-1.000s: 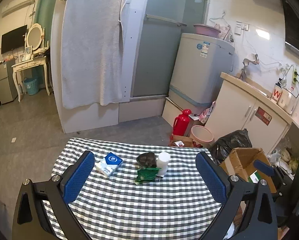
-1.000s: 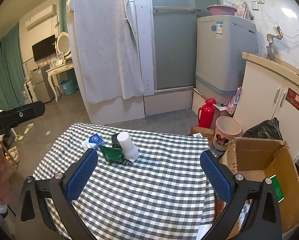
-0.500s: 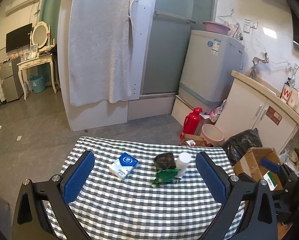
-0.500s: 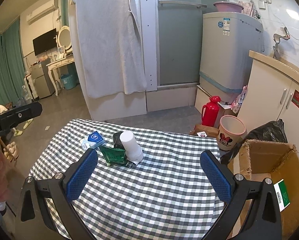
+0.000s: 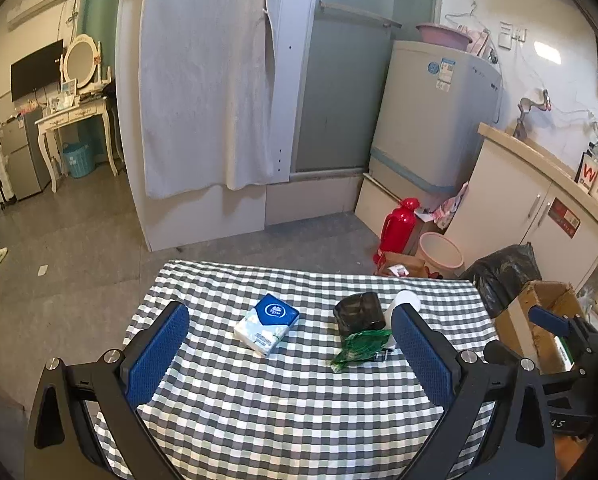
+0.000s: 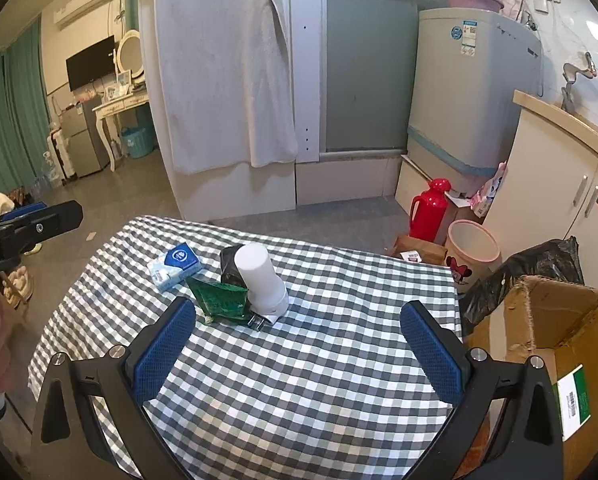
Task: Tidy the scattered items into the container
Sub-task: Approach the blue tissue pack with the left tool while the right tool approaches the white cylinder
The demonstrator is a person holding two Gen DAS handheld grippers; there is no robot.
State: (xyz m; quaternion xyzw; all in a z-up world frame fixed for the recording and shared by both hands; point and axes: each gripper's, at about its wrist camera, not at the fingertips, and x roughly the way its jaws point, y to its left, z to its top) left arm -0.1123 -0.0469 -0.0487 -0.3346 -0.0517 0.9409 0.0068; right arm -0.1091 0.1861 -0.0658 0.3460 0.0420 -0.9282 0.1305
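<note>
On the checkered table [image 5: 227,408], your tissue pack [image 5: 267,322] sits ahead between the wide-spread left gripper [image 5: 290,354]; right gripper [image 6: 299,340], spread too, has the white cup [image 6: 261,278] ahead, cardboard box [image 6: 555,344] beside.

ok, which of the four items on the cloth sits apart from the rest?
The blue tissue pack: it lies alone, while the white cup, green packet and black pouch cluster together.

Soft indoor light, fisheye-warped edges

Checked cloth tablecloth [image 6: 319,360], rough cardboard box [image 6: 547,320], seemingly glossy green packet [image 6: 219,300]
</note>
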